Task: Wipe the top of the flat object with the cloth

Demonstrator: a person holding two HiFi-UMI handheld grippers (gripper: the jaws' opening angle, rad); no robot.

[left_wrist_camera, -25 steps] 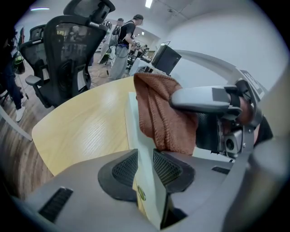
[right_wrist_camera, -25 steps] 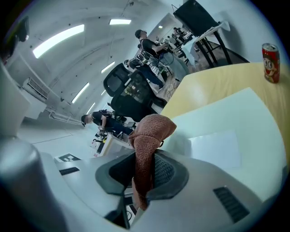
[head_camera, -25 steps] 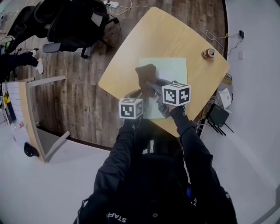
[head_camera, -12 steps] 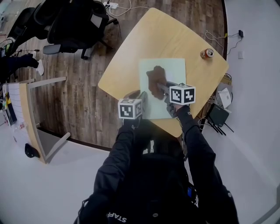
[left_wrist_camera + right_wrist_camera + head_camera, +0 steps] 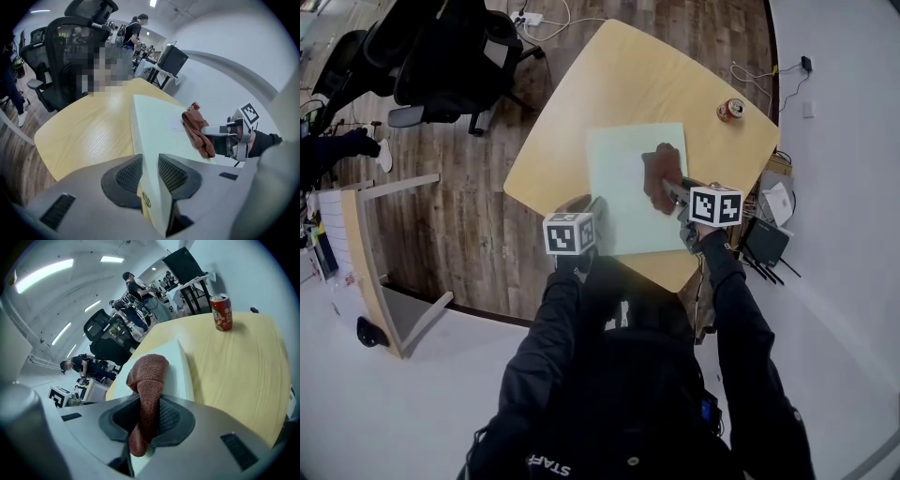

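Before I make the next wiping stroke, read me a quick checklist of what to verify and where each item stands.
1. Left hand-held gripper clamped on the flat board's near edge: ok.
2. Cloth pinched between the right hand-held gripper's jaws: ok.
3. Cloth resting on the board's top: ok.
4. Can standing apart from the board, near the table's far right corner: ok.
5. Board lying flat on the table: cannot tell, since the grippers hide its near edge.
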